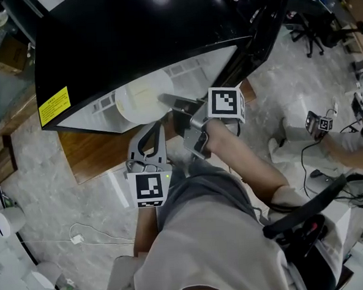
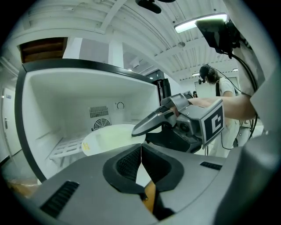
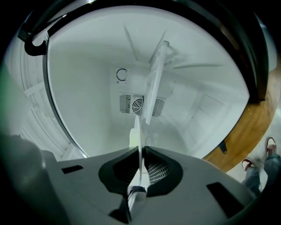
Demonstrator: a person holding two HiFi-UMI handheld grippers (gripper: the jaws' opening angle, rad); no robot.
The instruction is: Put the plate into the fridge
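The round white plate (image 1: 140,98) is held level just inside the open mouth of the black fridge (image 1: 132,34). My right gripper (image 1: 166,100) is shut on the plate's near rim. In the right gripper view the plate (image 3: 138,130) shows edge-on between the shut pads of the right gripper (image 3: 141,151). My left gripper (image 1: 158,128) hangs lower and closer to me, shut with nothing in it. In the left gripper view, past the shut left gripper (image 2: 141,147), the plate (image 2: 109,137) lies in front of the white interior, with the right gripper (image 2: 138,130) clamped on its rim.
The fridge's white interior has a fan vent (image 3: 138,104), a dial (image 3: 122,74) and a wire shelf (image 2: 66,147). Its black door (image 1: 266,26) stands open at the right. The fridge rests on a wooden platform (image 1: 102,149). Another person (image 1: 347,138) sits at the right.
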